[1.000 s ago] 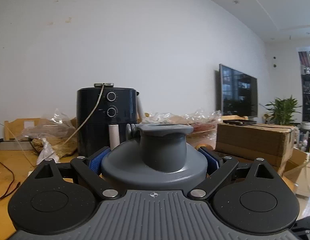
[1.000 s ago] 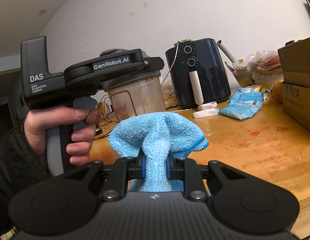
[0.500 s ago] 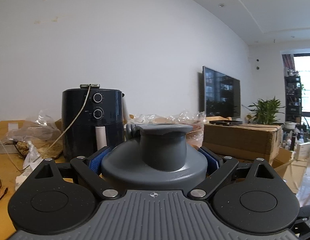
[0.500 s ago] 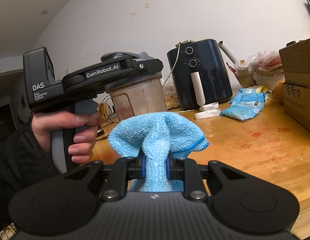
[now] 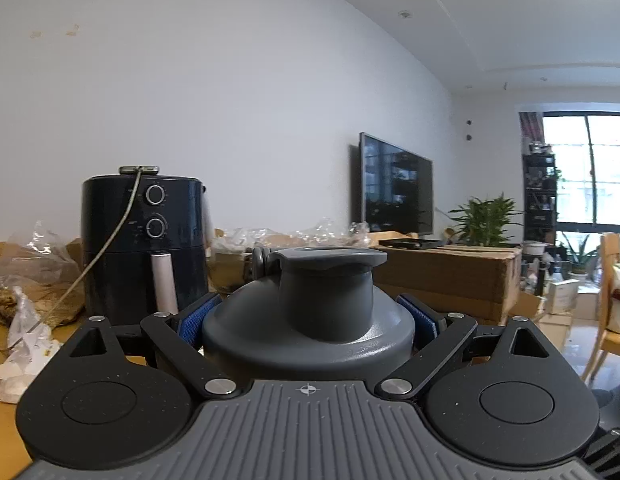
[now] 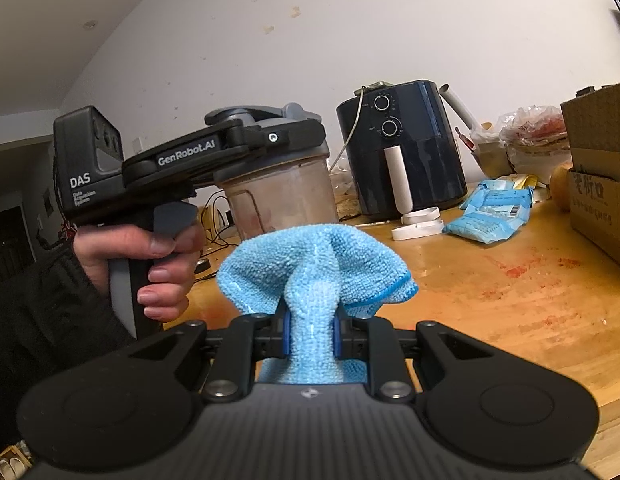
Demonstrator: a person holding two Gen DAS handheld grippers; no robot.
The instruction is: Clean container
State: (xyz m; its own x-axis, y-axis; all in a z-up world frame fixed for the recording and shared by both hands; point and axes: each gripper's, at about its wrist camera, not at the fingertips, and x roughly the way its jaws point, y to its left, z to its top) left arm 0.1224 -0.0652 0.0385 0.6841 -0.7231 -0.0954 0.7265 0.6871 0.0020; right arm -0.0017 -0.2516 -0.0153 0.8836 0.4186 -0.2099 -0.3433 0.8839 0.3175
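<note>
The container (image 6: 282, 196), at eleven o'clock of the cloth (image 6: 313, 268), is clamped at its grey lid (image 5: 310, 320) by the left gripper (image 5: 310, 316); rigid and probably slick, it is best gripped there. The soft cloth is pinched in the right gripper (image 6: 310, 338).

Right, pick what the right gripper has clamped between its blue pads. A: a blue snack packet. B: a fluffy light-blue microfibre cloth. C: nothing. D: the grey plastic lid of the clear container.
B: the right gripper pinches a bunched fluffy light-blue microfibre cloth between its pads.
</note>
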